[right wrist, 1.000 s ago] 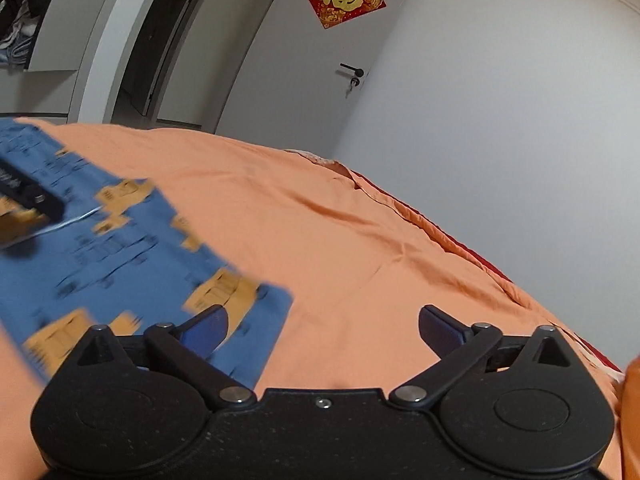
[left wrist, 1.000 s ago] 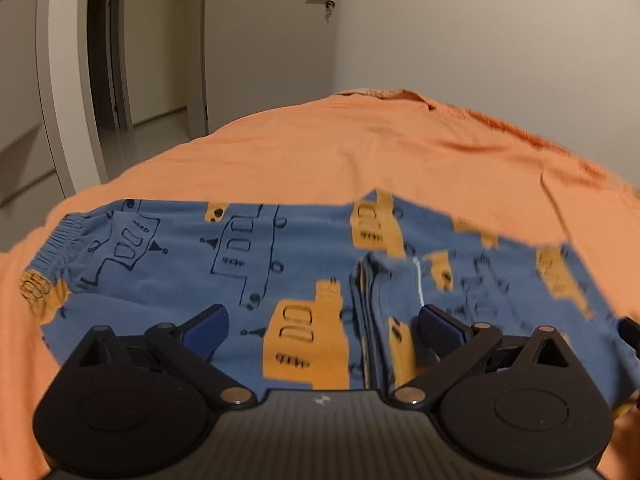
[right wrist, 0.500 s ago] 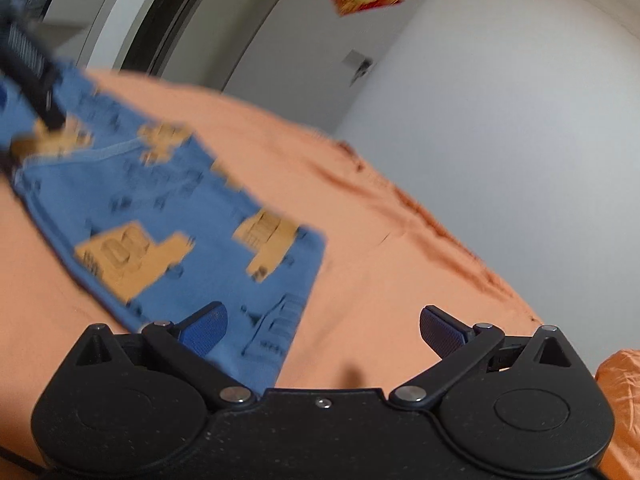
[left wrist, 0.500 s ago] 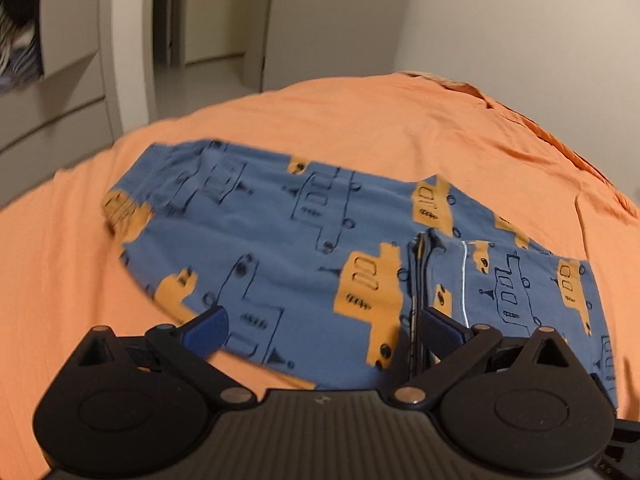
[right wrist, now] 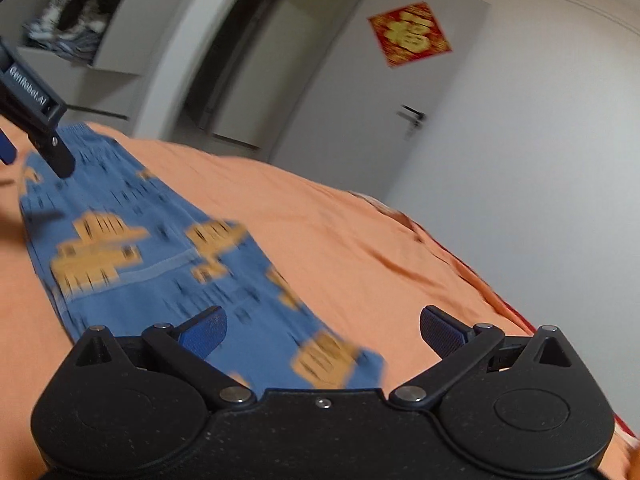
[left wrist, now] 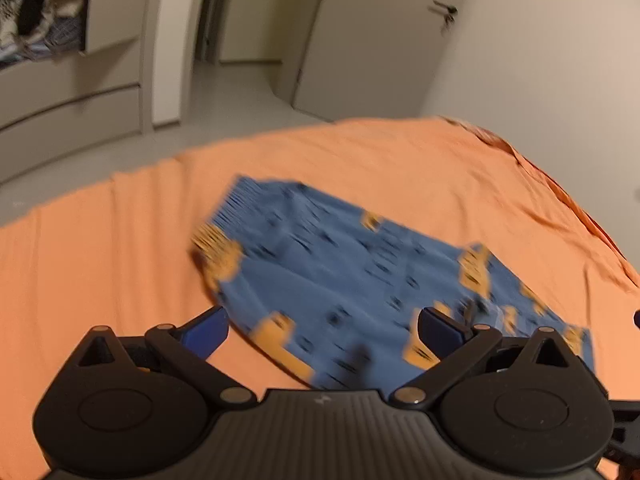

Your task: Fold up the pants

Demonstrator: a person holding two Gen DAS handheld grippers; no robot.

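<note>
Blue pants (left wrist: 344,272) with orange and dark prints lie flat on an orange bed cover (left wrist: 120,264). My left gripper (left wrist: 322,326) hovers open above their near edge, holding nothing. In the right wrist view the same pants (right wrist: 160,264) stretch from the upper left down to the gripper. My right gripper (right wrist: 322,326) is open over their near corner, nothing between its fingers. A part of the left gripper (right wrist: 36,120) shows at the far left, above the pants' far end. Both views are blurred by motion.
The orange cover (right wrist: 380,264) extends right toward a white wall (right wrist: 560,160). A door with a handle (right wrist: 412,114) and a red paper sign (right wrist: 410,34) stands behind. A wardrobe with drawers (left wrist: 68,108) and bare floor (left wrist: 224,120) lie past the bed's far edge.
Both grippers have pulled back and up from the pants, staying open. The left view has swung, so the pants now lie further off and to the right.
</note>
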